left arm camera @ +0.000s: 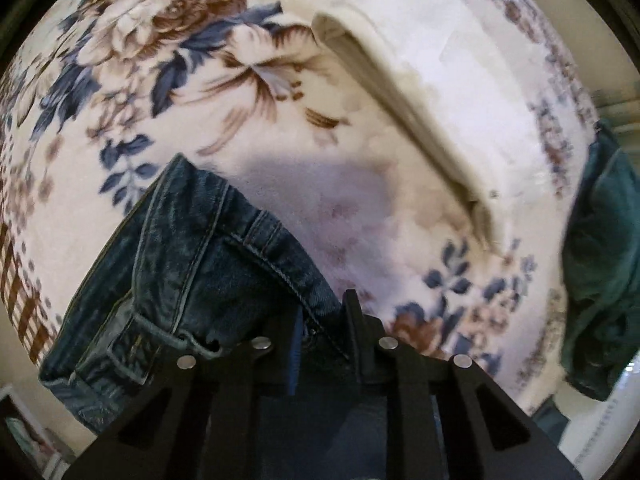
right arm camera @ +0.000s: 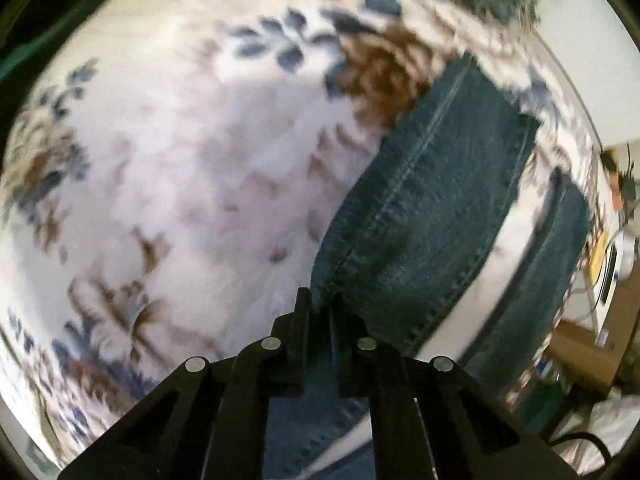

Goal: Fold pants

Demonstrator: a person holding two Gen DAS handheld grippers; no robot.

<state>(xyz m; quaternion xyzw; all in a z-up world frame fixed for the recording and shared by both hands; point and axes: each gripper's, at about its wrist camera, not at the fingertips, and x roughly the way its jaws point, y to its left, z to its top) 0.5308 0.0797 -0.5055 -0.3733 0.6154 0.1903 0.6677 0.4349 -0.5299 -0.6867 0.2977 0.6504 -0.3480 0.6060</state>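
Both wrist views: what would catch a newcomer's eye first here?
The dark blue denim jeans, gripped at the waistband end by the left gripper and along a leg seam by the right gripper. Beneath lies the cream floral blanket with blue and brown flowers, with a folded cream cloth on it.

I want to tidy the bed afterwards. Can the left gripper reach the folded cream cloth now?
Probably not yet: the left gripper is shut on the dark blue denim jeans. The folded cream cloth lies ahead on the floral blanket, unobstructed.

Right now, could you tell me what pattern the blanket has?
Cream blanket with blue and brown flowers, clearest in the left wrist view.
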